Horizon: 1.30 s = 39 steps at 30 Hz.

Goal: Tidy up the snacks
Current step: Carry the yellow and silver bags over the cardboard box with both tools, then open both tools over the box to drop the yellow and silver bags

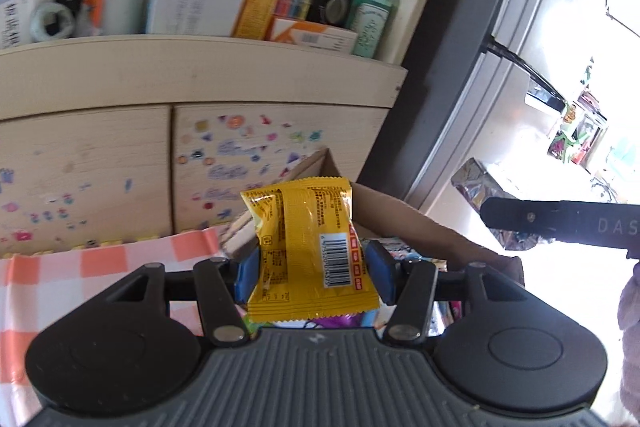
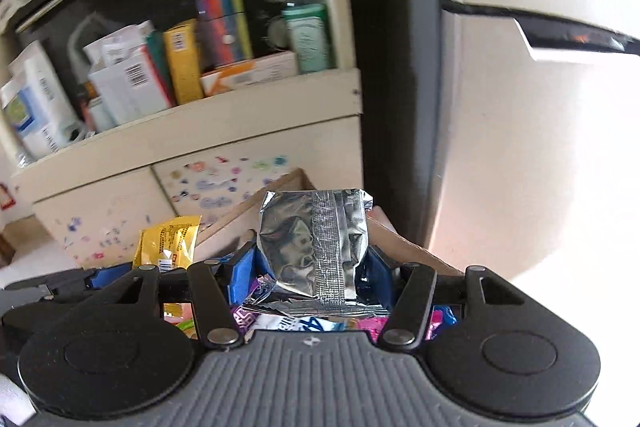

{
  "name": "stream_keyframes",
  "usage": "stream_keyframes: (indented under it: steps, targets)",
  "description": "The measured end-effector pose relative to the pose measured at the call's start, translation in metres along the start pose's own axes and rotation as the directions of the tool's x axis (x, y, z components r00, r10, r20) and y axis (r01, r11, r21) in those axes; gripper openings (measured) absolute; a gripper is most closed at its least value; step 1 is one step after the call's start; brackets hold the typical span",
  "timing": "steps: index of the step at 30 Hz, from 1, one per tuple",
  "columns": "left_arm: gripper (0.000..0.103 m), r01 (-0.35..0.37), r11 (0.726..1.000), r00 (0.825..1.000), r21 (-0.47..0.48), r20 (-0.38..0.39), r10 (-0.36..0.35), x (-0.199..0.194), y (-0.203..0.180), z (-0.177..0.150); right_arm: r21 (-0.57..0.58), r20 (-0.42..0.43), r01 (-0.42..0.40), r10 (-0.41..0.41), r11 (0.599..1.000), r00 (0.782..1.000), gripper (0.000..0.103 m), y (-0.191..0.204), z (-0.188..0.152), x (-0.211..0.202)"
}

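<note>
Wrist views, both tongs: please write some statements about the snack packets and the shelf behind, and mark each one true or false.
1. The left tongs grip a yellow snack packet. True.
2. The right tongs are empty. False: they hold a silver foil packet.
3. A green-labelled glass bottle stands at the shelf's right end. True.
4. The cabinet doors are plain. False: colourful stickers cover them.
5. More snack packets lie below the silver one. True.
</note>
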<state>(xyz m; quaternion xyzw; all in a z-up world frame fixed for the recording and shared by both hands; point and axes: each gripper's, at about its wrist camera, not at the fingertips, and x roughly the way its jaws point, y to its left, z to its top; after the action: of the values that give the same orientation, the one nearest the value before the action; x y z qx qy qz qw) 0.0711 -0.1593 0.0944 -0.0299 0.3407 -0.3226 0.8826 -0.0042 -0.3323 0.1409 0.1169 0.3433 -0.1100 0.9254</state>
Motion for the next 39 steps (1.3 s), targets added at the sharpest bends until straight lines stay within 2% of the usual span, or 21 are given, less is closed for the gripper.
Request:
stream_keyframes:
  steps: [6,7,8,10,12,16,20,26,30,36,39]
  targets:
    - [0.056,0.011,1.0,1.0,-0.019,-0.008,-0.011,0.028,-0.001,0.006,0.091,-0.009,0.049,-0.048,0.995,0.999,0.066,-0.011,0.0,0.012]
    - [0.061,0.006,0.999,1.0,-0.033,-0.014,-0.006,0.032,-0.001,0.005,0.111,-0.008,0.063,-0.062,0.992,0.998,0.066,-0.013,-0.002,0.013]
    - [0.071,0.0,0.999,1.0,-0.044,-0.016,0.0,0.034,0.0,0.004,0.125,-0.011,0.068,-0.067,0.99,0.998,0.068,-0.015,-0.002,0.015]
    - [0.084,-0.008,0.998,1.0,-0.056,-0.003,0.008,0.032,0.0,0.002,0.142,-0.011,0.061,-0.06,0.988,0.998,0.073,-0.016,-0.003,0.015]
    - [0.086,0.005,0.999,1.0,-0.052,0.009,-0.004,0.027,-0.001,0.004,0.139,-0.004,0.052,-0.052,0.989,0.999,0.079,-0.014,-0.003,0.012]
    - [0.091,-0.002,0.999,0.999,-0.041,0.039,0.004,0.011,-0.003,0.013,0.114,0.0,0.019,-0.019,0.993,1.0,0.079,-0.007,-0.002,0.009]
    - [0.092,-0.021,0.999,0.999,-0.029,0.037,0.022,0.0,0.002,0.017,0.08,-0.017,-0.024,0.025,0.996,1.0,0.081,0.001,-0.004,0.01]
    - [0.092,-0.07,0.996,0.998,-0.052,-0.013,0.069,-0.006,0.024,0.011,0.023,-0.05,-0.092,0.093,0.996,0.994,0.084,0.016,-0.009,0.015]
    - [0.093,-0.133,0.99,0.991,-0.042,-0.033,0.131,-0.015,0.042,0.006,0.012,-0.077,-0.151,0.151,0.988,0.985,0.084,0.024,-0.013,0.018]
    - [0.093,-0.183,0.982,0.981,-0.042,-0.067,0.18,-0.023,0.068,-0.007,0.016,-0.132,-0.233,0.233,0.972,0.963,0.084,0.039,-0.023,0.025]
    - [0.093,-0.201,0.979,0.975,-0.044,-0.101,0.196,-0.022,0.079,-0.016,0.012,-0.152,-0.251,0.25,0.968,0.956,0.084,0.046,-0.027,0.027]
